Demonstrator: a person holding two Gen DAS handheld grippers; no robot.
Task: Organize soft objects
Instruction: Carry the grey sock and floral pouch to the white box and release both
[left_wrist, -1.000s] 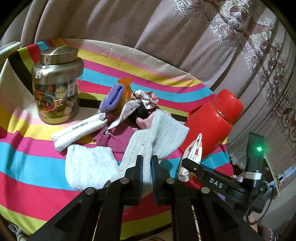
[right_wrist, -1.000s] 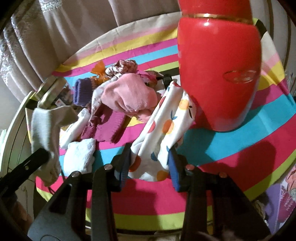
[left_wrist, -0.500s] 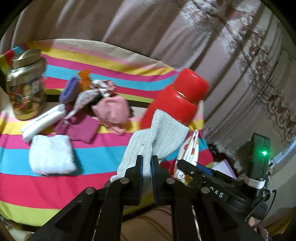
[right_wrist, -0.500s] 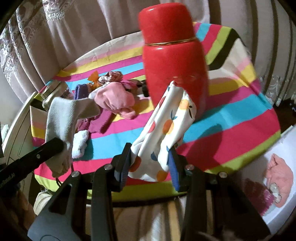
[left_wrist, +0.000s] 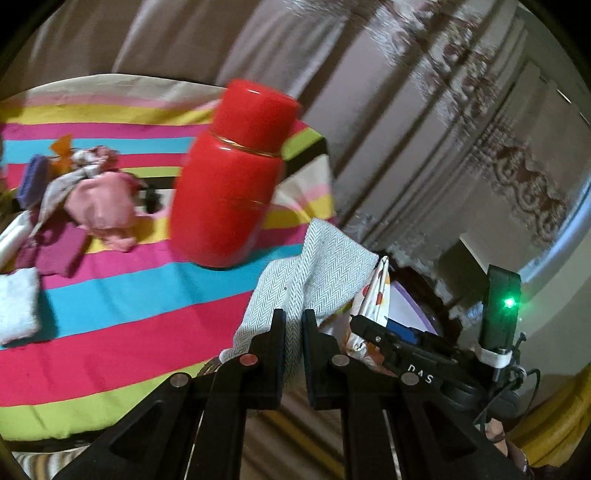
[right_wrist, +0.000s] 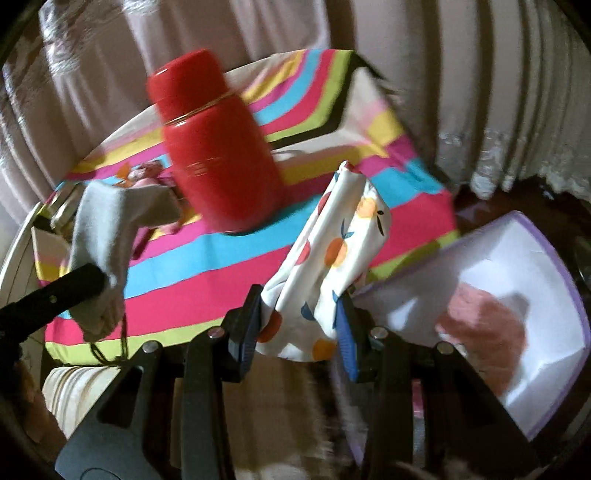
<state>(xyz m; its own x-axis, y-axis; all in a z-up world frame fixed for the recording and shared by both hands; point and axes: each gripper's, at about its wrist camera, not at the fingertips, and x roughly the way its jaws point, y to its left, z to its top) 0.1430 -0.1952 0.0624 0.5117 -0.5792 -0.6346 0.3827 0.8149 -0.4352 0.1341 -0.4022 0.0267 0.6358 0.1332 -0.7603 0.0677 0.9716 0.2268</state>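
herringbone-weave grey cloth (left_wrist: 317, 266), fruit-print cloth (right_wrist: 332, 258), glossy red flask (left_wrist: 229, 177)

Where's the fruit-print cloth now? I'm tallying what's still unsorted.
Right wrist view: the fruit-print cloth is clamped in the right gripper, between the red flask and the white box.

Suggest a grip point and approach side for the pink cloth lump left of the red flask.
Pinch the raised, bunched top of the pink cloth from above, coming from its near side. It sits as a rounded heap, so the crown gives folds to bite. The red flask stands close on its right and other fabrics crowd its left. Both grippers are full now.
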